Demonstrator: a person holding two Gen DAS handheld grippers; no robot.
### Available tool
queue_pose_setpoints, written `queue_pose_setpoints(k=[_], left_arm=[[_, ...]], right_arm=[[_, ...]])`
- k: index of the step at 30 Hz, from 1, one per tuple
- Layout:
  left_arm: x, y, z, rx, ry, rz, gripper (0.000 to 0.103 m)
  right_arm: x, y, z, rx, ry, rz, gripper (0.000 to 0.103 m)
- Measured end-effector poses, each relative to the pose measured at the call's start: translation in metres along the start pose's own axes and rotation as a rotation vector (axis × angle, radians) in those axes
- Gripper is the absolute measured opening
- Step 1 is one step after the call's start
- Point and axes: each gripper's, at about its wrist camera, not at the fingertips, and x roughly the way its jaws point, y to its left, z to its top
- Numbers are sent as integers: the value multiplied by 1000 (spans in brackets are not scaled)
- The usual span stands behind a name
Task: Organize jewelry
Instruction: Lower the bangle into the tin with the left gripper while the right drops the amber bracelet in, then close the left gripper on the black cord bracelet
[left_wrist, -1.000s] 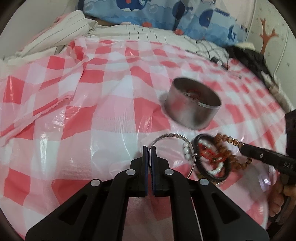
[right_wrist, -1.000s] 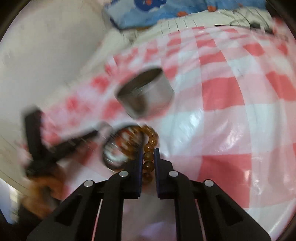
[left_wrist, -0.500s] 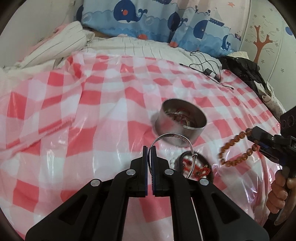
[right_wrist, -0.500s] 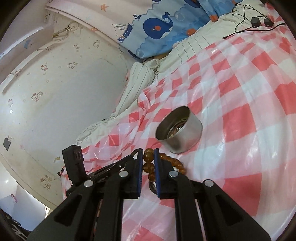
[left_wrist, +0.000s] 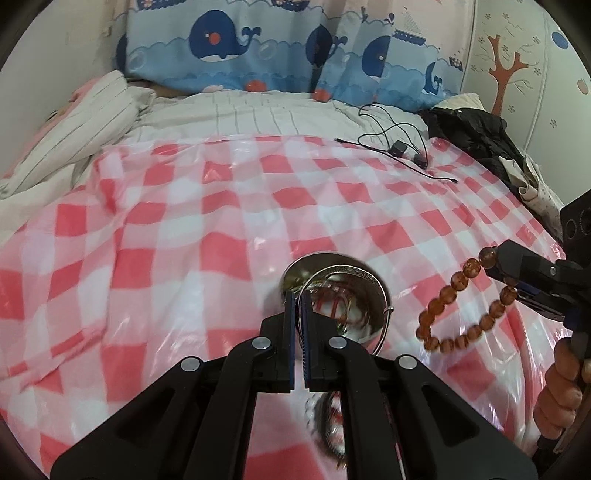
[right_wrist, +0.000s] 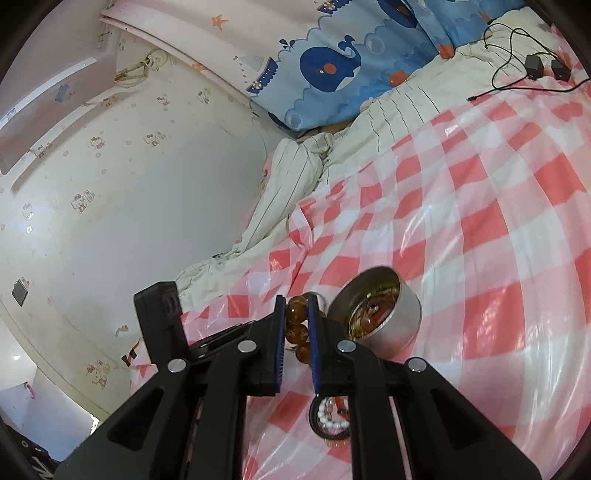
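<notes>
I've got the left gripper (left_wrist: 300, 295) clamped on a thin silver metal bangle (left_wrist: 373, 277), jaws nearly together w/ just the wire of it pinched between the pads; the bangle's loop hangs out to the right, in front of the open mouth of the round shiny steel tin (left_wrist: 295, 271), which sits on the red-and-white checked plastic sheet (left_wrist: 184, 236) over the bed. Inside the tin (right_wrist: 391, 321) I see red and gold jewelry bits, though they're blurred in the left view. My right gripper (right_wrist: 296, 301) is closed on a string of amber-brown round beads (right_wrist: 295, 334), approx three beads showing between the pads; from the left cam the bead string (left_wrist: 458, 321) dangles in a loop off that gripper, clear of the sheet, to the right of the tin. Below the right gripper a dark ring w/ white pearl beads and red bits (right_wrist: 330, 419) lies on the sheet, near the tin. A hand (left_wrist: 561, 391) grips the right tool's handle at frame edge.
</notes>
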Motion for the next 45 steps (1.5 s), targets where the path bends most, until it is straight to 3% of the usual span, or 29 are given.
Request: queue_pose_setpoints(k=[9,18,21,22,24,25,26,27,31,39,45], left_arm=[[47,-15,10,26,68,-17,8],[32,14,6,5,58,17,11],[18,24,1,8,48,34,21],[14,27,0,4,46,37,23],[5,34,-7,-11,42,40,25],[2,36,-11,-19,44,40,26],[-1,39,-14,-25,47,40,26],[-5,40,-19,-30,50,41,26],[-14,34,-36,-9,59,47,28],[-33,9,-64,56,56,51,33],[-34,-7,-66,126,47,66,38]], right_arm=[[18,-1,19,-16,13,1,12],[47,12,29,-30,42,34,12],[57,9,31,2,49,80,12],[61,7,31,5,55,71,12],[73,-2,29,-7,85,-61,15],[79,-9,27,-29,105,-191,29],[82,-14,25,-51,113,-276,34],[82,-17,23,-55,117,-307,34],[57,-18,8,-47,102,-321,36],[7,-10,-51,-39,119,-357,52],[3,-9,-60,-18,106,-345,58]])
